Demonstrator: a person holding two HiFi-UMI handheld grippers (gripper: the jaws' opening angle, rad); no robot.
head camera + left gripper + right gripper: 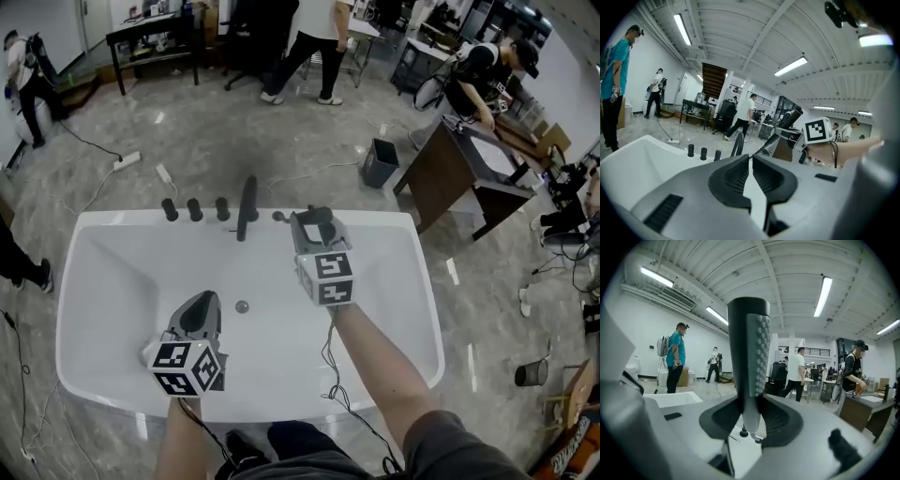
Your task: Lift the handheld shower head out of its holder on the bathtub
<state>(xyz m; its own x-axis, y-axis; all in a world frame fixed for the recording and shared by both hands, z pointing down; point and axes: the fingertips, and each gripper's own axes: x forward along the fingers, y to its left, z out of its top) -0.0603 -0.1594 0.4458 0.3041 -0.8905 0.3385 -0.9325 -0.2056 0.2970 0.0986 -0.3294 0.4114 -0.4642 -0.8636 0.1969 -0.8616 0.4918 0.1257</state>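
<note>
The right gripper [751, 416] is clamped on the handle of the dark shower head [749, 348], which stands upright at the centre of the frame, above the far rim of the white bathtub [94, 234] and just right of the spout [247, 208]. The left gripper [751, 173], lower left, has its jaws almost together and holds nothing.

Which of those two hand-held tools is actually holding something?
The right tool: it is clamped on the black handheld shower head. The left tool, over the bathtub, has its jaws closed with nothing between them.
</note>
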